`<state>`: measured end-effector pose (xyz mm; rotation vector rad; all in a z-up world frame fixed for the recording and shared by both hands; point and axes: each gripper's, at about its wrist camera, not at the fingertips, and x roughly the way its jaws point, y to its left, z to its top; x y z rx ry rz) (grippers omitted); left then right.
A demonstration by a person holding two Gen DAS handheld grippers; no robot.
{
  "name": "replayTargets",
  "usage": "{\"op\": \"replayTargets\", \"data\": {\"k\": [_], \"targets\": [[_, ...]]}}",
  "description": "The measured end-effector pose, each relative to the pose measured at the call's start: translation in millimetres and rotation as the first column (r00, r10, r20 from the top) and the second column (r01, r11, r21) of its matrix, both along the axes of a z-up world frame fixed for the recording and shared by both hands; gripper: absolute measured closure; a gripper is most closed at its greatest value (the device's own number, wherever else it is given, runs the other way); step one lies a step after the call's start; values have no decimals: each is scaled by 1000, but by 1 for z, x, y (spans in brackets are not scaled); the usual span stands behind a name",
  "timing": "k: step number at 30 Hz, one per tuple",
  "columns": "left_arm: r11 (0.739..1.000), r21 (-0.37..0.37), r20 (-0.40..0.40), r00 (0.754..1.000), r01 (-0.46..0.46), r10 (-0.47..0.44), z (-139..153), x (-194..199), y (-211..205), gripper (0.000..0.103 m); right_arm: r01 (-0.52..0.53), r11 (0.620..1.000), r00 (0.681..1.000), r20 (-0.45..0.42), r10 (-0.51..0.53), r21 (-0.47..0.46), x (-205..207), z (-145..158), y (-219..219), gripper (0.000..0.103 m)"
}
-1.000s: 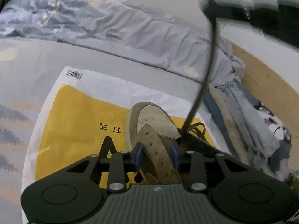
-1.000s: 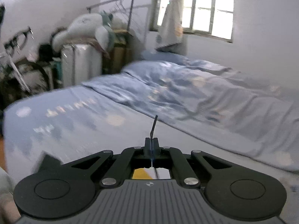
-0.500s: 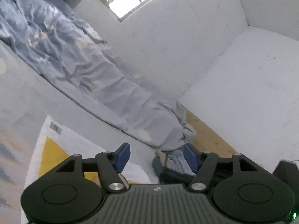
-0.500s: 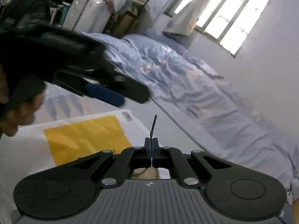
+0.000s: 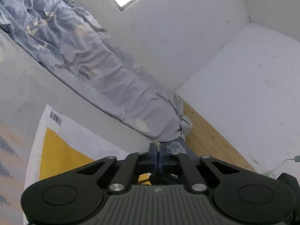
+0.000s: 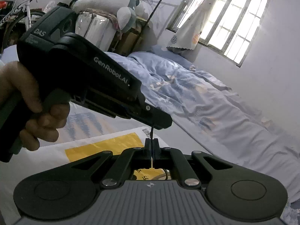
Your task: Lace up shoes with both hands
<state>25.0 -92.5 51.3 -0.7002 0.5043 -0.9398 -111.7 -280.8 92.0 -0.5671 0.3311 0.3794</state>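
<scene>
The right gripper (image 6: 151,146) has its jaws closed on a thin dark shoelace (image 6: 151,132), whose stiff tip stands up to the left gripper (image 6: 157,125) just above it. The left gripper's matte black jaws are pressed together; whether they pinch the lace I cannot tell. Below lies a glossy yellow-and-white bag (image 6: 105,148) on the rumpled blue bed (image 6: 196,97). The shoe is hidden.

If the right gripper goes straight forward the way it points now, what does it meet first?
Most likely the left gripper: its tip hangs just ahead of the right gripper, joined by the lace. Behind it lies the blue quilt. Depth is unclear.
</scene>
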Motion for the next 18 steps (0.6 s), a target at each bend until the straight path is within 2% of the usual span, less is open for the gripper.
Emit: {"op": "replayTargets", "data": {"k": [7,12,18], "targets": [[999,-47,-6,1000,0,0,-3,-2,4,103,11,999,1000,-1,-11,50,-1,-1,-5,103],[999,32,53,998,-30,29,4,-6,0,103,41,996,999,4,-42,76,-2,2,-10,102],[997,71,99,995,-34,26,8,-13,-6,103,37,993,999,4,-38,115,-5,8,-11,102]]}}
